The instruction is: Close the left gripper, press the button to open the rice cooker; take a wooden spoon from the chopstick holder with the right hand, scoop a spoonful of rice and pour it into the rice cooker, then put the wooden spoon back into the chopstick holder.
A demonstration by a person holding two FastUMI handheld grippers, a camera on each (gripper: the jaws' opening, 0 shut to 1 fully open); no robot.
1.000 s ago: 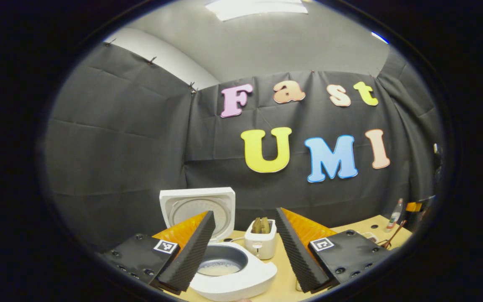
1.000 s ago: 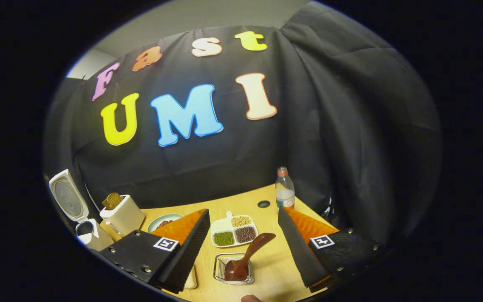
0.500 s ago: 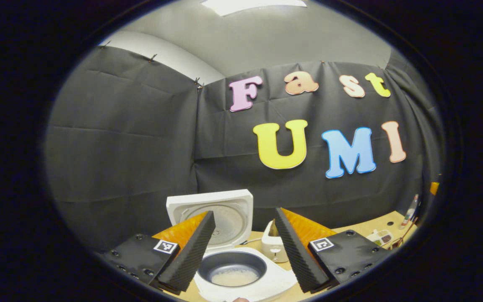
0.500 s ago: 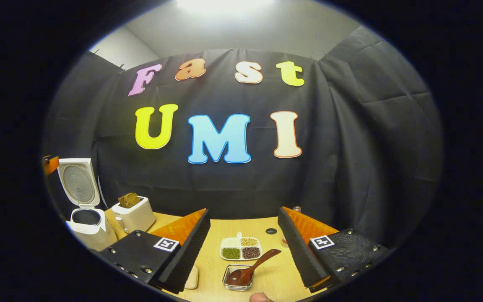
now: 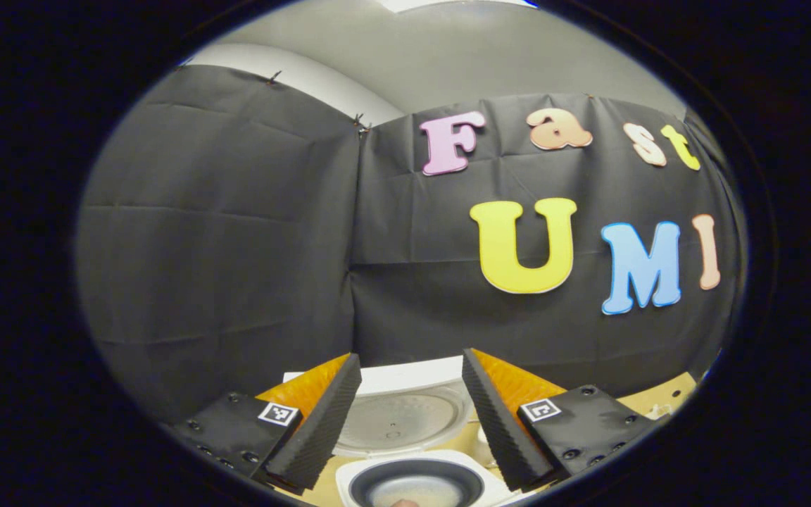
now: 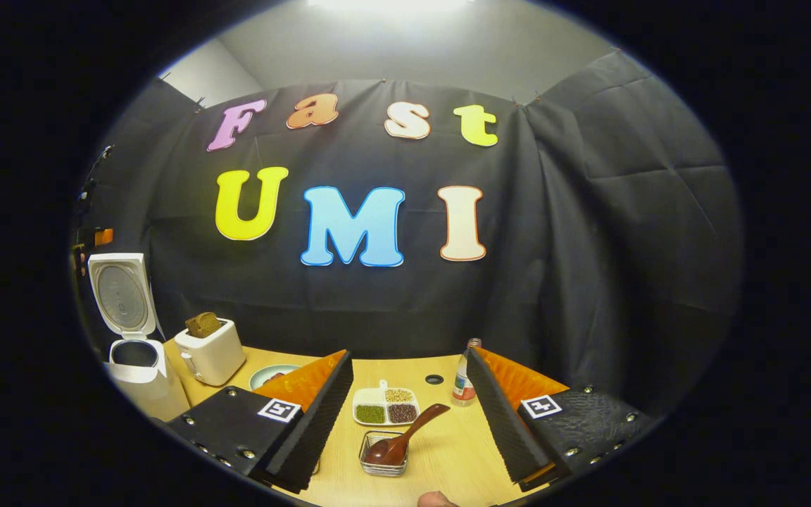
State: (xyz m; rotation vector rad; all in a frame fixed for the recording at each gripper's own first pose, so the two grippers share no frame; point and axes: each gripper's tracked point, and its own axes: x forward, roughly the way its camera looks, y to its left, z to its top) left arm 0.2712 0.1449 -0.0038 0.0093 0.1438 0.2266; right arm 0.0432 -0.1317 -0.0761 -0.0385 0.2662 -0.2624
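Note:
The white rice cooker (image 5: pixel 448 468) stands open just beyond my left gripper (image 5: pixel 411 356). Its lid (image 5: pixel 405 415) is raised and its dark pot (image 5: pixel 416 487) holds something pale. That gripper is open and empty, with the lid showing between its fingers. In the right gripper view the same rice cooker (image 6: pixel 134 359) sits at the far left. The wooden spoon (image 6: pixel 405 436) leans in the small wire chopstick holder (image 6: pixel 377 465), bowl down and handle up to the right. My right gripper (image 6: pixel 409 354) is open above and short of it, holding nothing.
On the wooden table (image 6: pixel 448 458) stand a white toaster (image 6: pixel 210 352) with bread, a plate (image 6: pixel 272 373), a divided dish of beans and grains (image 6: pixel 384 407) and a small bottle (image 6: pixel 463 373). A table hole (image 6: pixel 434 379) lies behind the dish.
The left gripper view has swung left and closer over the open cooker, so the toaster has left it. The right gripper view shifted slightly; the spoon stays in its holder. Both grippers stay open.

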